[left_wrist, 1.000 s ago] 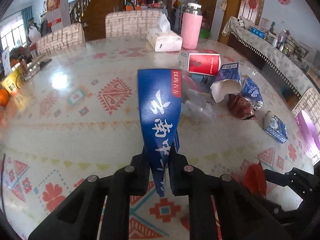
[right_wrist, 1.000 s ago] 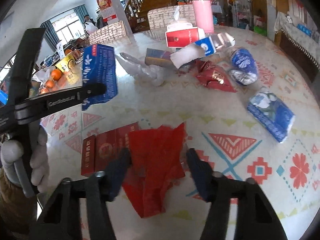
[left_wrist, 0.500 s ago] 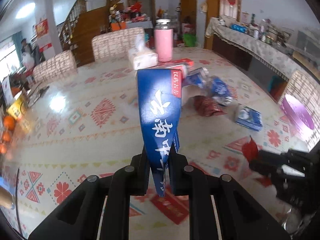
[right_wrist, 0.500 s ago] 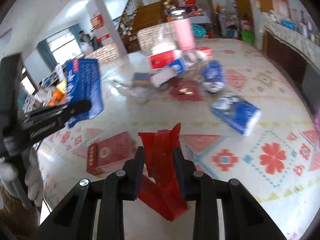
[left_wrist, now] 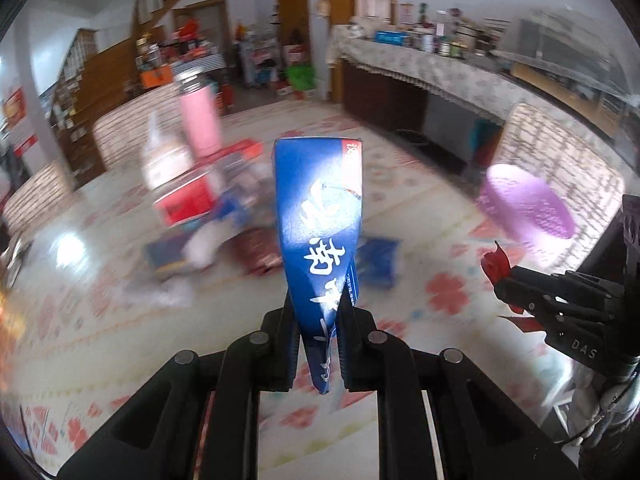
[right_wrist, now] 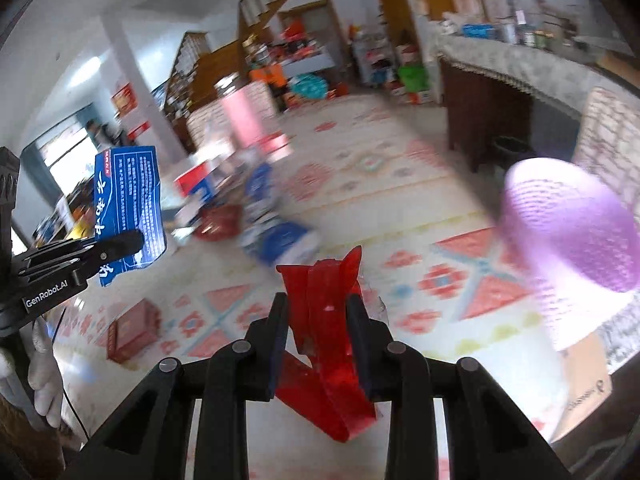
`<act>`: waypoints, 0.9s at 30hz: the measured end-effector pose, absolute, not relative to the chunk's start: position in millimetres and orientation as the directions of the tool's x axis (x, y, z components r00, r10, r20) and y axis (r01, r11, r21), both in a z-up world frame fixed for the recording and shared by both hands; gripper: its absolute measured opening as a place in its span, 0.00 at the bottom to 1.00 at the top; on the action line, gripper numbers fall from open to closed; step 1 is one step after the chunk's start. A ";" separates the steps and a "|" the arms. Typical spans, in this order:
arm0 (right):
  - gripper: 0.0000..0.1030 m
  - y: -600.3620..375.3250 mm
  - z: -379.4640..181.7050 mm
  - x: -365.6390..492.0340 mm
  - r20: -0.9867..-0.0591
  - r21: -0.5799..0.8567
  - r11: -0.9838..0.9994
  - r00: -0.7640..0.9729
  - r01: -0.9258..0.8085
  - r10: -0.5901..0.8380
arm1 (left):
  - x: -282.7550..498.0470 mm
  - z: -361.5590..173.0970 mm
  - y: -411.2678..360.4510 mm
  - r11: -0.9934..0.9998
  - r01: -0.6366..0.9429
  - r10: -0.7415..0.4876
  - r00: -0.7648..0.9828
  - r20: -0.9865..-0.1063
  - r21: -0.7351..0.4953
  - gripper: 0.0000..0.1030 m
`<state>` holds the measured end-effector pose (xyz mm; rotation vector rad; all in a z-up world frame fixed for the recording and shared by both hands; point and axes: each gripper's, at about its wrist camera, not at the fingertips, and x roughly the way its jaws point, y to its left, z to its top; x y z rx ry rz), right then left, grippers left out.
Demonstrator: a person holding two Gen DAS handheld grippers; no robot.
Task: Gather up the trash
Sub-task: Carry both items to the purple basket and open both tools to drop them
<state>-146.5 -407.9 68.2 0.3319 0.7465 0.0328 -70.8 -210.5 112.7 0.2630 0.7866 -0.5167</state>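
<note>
Landmark: I take the purple basket (right_wrist: 568,232) as my reference; it sits at the table's (left_wrist: 400,200) right edge in both views.
Hard to make out: the background of both views is motion-blurred, so I cannot read labels on the litter pile (left_wrist: 224,232) well to the basket's left, nor separate its pieces reliably.
Cut off: the basket's lower part blends into glare in the right wrist view, and I cannot see its inside from either camera (contents unconfirmed).
Left gripper (left_wrist: 318,316): clamped tight on the lower end of a flattened blue box (left_wrist: 320,216), fingers nearly together; the box stands upright, lifted off the table, left of the basket.
Right gripper (right_wrist: 318,316): closed narrowly on a crumpled red wrapper (right_wrist: 324,320), which sticks up between the fingers and hangs below them; it is held off the table, just left of the basket.
Cross-check: the right wrist view shows the blue box far left of the basket.
Remaining on table: a pink bottle (left_wrist: 200,120) far left of the basket, blurred; a red carton (right_wrist: 134,330) lies flat, well left of it.
</note>
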 end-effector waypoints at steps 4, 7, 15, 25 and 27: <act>0.31 -462.0 77.4 -163.5 -0.648 0.291 0.936 0.760 0.195 0.043 | -67.6 124.4 -271.0 0.779 0.627 -0.424 0.536 -0.730 0.007 0.15; 0.31 -507.2 78.7 -171.0 -0.650 0.276 0.917 0.759 0.288 -0.043 | -64.1 132.7 -315.9 0.737 0.676 -0.465 0.507 -0.726 0.001 0.15; 0.31 -605.3 71.8 -180.0 -0.661 0.318 0.840 0.738 0.439 -0.135 | -59.8 138.2 -443.1 0.605 0.794 -0.554 0.373 -0.745 -0.053 0.15; 0.46 -647.5 48.7 -161.3 -0.694 0.337 0.800 0.705 0.496 -0.146 | -40.5 103.7 -530.9 0.577 0.809 -0.547 0.279 -0.789 -0.114 0.68; 0.70 -651.1 46.4 -161.2 -0.689 0.350 0.793 0.710 0.498 -0.142 | -41.8 99.4 -530.1 0.584 0.805 -0.545 0.291 -0.786 -0.107 0.69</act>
